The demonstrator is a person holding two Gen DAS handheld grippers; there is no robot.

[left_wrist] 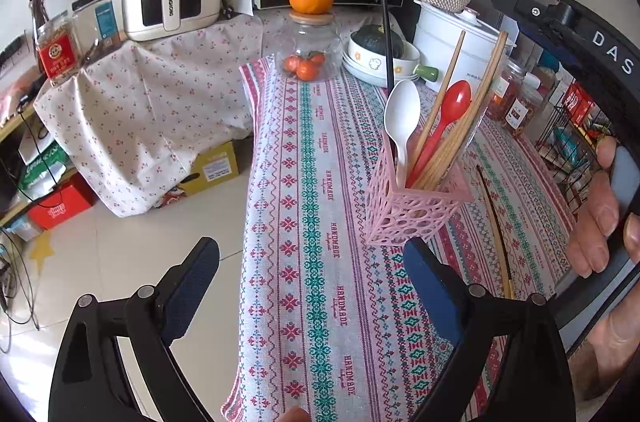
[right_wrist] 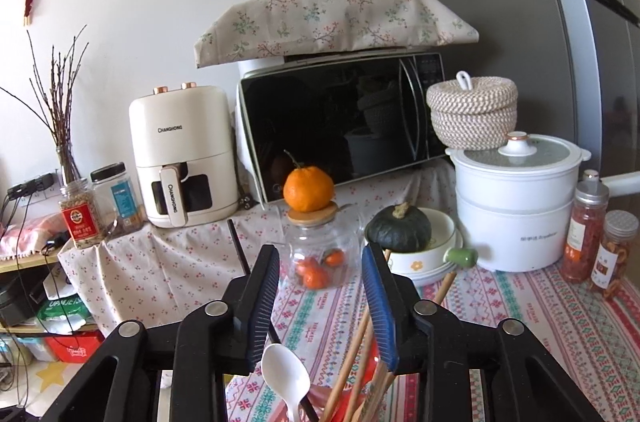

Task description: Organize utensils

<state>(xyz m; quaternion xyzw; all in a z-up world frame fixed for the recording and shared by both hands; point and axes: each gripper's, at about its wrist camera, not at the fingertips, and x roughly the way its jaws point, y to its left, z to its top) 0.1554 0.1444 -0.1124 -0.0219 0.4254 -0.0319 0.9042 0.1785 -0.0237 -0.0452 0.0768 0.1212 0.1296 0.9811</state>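
Nearest the left gripper [left_wrist: 312,286], jaws spread and empty, a lone chopstick [left_wrist: 496,222] lies on the cloth [left_wrist: 312,182] beside the holder [left_wrist: 412,206]: light, stiff, slippery, best pinched mid-length. Only the right view shows the right gripper [right_wrist: 320,302] parted above the spoon [right_wrist: 286,374], holding nothing.

- You are looking at a home kitchen corner.
- At upper centre stands a microwave [right_wrist: 340,126] under a floral cloth cover; left of it, an air fryer [right_wrist: 184,154].
- At right you see a white electric steamer pot [right_wrist: 516,206] and a refrigerator [right_wrist: 560,22].
- Your foreground is a table in a patterned tablecloth [left_wrist: 320,222].
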